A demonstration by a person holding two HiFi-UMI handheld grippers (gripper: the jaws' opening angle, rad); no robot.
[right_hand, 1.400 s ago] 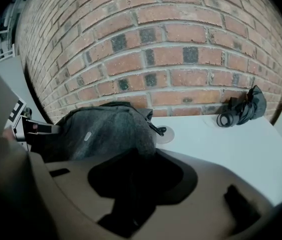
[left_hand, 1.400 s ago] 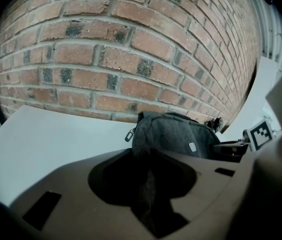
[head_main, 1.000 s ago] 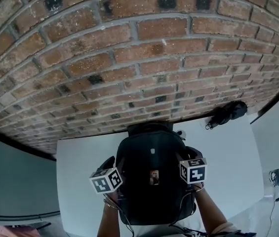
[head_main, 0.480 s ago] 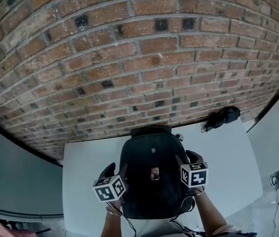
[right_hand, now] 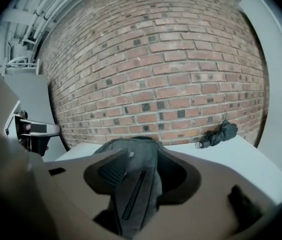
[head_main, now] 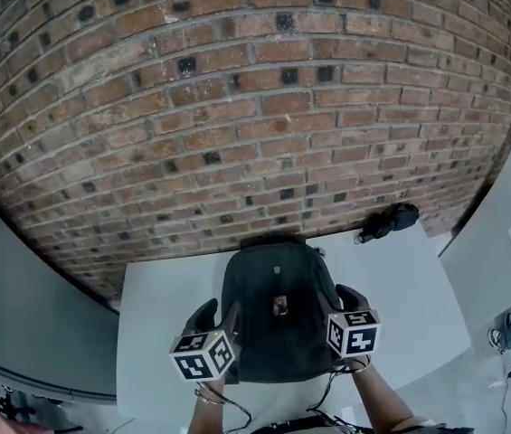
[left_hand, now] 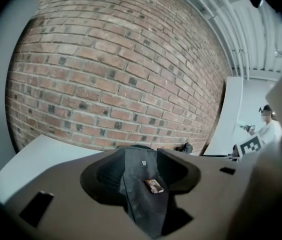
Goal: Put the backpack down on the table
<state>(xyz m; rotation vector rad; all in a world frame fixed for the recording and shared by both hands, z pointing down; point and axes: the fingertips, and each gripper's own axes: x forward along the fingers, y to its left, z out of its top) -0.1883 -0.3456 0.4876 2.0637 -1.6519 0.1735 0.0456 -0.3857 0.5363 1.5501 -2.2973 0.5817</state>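
The left gripper [left_hand: 141,176] and the right gripper [right_hand: 141,176] each clamp one side of the backpack [head_main: 273,319]. Its dark fabric fills the gap between both pairs of jaws, and the left jaws are closing a little on it. Compared with a second ago, both grippers are farther in from the near edge of the table [head_main: 160,315], and the backpack has come with them. Then its lower end reached that near edge; now its whole outline lies over the white top, about mid-table, with its top end toward the far edge. I cannot tell whether it already rests on the table. I judge the carry almost done, with only lowering and letting go left. A folded black umbrella [head_main: 383,221] lies at the table's far right corner, well apart. The brick wall [head_main: 237,107] rises behind the far edge.
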